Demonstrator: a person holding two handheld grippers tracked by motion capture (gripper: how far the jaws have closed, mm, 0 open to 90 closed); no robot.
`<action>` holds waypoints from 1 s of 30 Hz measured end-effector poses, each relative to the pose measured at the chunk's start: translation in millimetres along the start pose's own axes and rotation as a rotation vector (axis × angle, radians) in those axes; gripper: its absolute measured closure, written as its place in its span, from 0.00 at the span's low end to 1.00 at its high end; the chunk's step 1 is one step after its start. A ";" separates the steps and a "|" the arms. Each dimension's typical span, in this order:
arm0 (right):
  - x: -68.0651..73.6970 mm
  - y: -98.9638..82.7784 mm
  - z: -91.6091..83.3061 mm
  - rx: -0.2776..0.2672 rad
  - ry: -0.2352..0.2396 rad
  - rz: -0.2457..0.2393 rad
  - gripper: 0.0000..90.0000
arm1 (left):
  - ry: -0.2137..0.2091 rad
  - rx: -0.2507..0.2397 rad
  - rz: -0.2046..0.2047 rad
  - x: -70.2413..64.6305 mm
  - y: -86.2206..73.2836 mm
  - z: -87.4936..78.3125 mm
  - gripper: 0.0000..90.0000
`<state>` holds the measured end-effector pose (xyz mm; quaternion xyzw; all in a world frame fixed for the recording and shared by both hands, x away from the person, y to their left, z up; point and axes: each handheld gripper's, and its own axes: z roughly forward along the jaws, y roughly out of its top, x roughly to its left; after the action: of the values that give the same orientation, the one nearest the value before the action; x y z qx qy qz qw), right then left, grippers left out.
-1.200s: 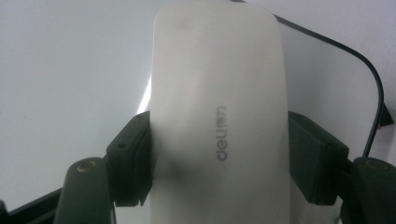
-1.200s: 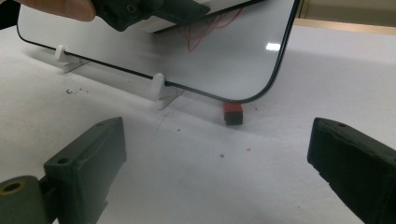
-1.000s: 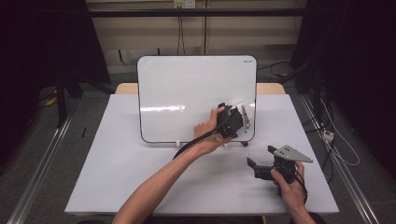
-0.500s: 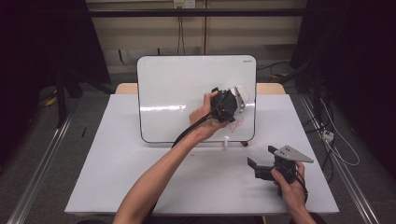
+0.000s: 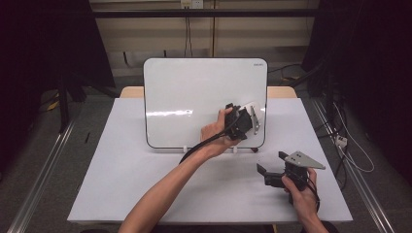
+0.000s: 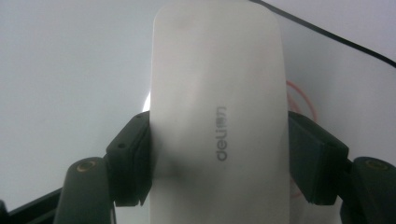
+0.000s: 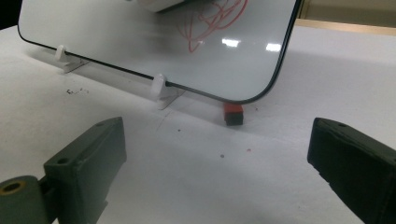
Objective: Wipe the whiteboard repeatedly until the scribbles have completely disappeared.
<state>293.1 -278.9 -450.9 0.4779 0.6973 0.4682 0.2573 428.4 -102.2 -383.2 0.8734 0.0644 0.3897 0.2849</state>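
Observation:
A white whiteboard [image 5: 194,97] stands tilted back on small white feet [image 7: 161,88] at the middle of the table. Red scribble [image 7: 215,18] marks its lower right part. My left gripper [image 5: 244,121] is up against that area, shut on a white eraser [image 6: 217,116] with grey lettering; both black jaws press its sides. A loop of the red scribble [image 6: 299,100] peeks out beside the eraser. My right gripper [image 5: 270,174] rests low on the table at the front right, open with nothing between its jaws, pointing toward the board's lower right corner.
A small red and black block [image 7: 233,114] lies on the white table [image 5: 121,184] just under the board's lower right corner. The left gripper's black cable [image 5: 194,148] hangs down in front of the board. Dark specks [image 7: 74,91] dot the table near a foot.
The left gripper with the eraser went up the board's right part, then came back down to about where it was. The right gripper has stayed put.

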 end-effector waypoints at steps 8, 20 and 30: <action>0.4 0.1 -0.4 -0.001 0.001 0.000 0.05 | -0.028 0.005 0.063 -18.2 -5.1 -0.9 0.35; 0.1 -0.1 -1.0 0.000 0.000 0.003 0.05 | -0.086 0.030 0.158 -30.5 -16.9 -5.5 0.35; -0.6 -0.6 -2.4 -0.003 -0.003 0.003 0.05 | -0.103 0.063 0.169 -30.1 -39.1 -16.3 0.34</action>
<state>291.1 -280.5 -450.5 0.4793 0.6955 0.4688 0.2584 400.3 -72.5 -415.2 0.9031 -0.0120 0.3647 0.2264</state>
